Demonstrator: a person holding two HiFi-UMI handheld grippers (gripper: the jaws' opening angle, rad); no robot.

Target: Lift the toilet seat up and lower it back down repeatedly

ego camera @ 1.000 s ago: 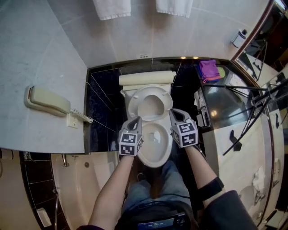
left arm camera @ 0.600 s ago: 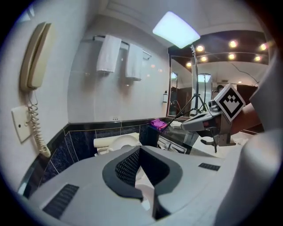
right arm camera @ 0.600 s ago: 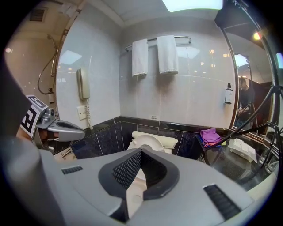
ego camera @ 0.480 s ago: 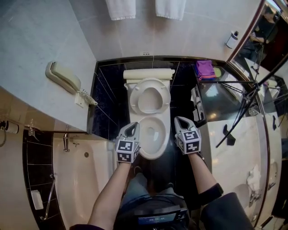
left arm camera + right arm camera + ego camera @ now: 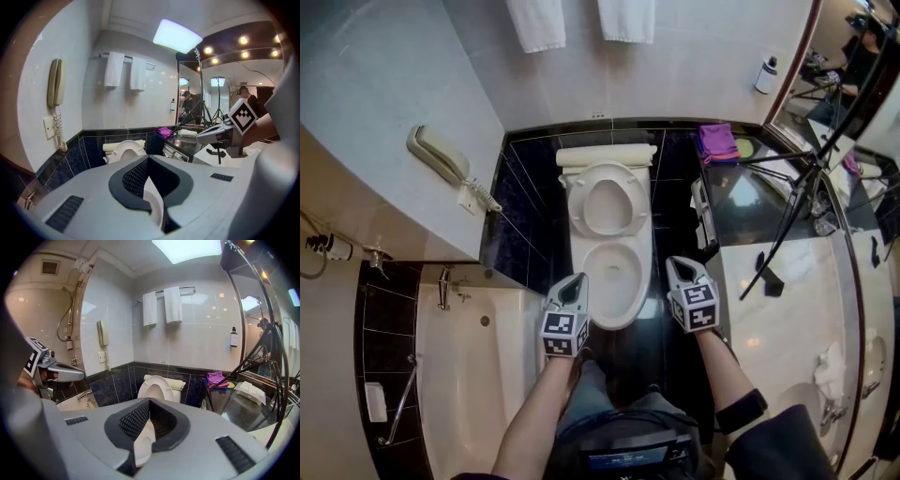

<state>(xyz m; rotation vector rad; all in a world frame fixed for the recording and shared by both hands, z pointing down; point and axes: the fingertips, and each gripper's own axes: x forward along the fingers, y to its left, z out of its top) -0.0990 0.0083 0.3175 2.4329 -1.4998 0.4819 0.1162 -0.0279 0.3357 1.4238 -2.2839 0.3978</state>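
While the white oval plastic toilet seat (image 5: 609, 174) stands raised at the back edge of the white ceramic toilet bowl (image 5: 615, 321), leaning towards the cream cistern (image 5: 607, 156), neither tool touches it. The left hand-held gripper (image 5: 577, 279) hangs just off the left side of the bowl's front edge. The right hand-held gripper (image 5: 678, 263) hangs just off the right side, and both are clear of the rim.

Both have their jaws closed together on nothing. In the left gripper view the dark ribbed pads (image 5: 136, 177) meet at the tip, with only the bowl showing through the hollow behind them. The right gripper view shows its pads (image 5: 136, 420) the same way.

With the seat upright, a lift looks complete and a lowering seems due. The two tools flank the bowl evenly, probably so that both can reach the seat's front arc from either side. Closed jaws suit hooking or pushing a thin rim better than pinching it. The seat is well apart from both tips, so a long reach towards the back edge is needed. Letting it fall freely could slam it onto the bowl.
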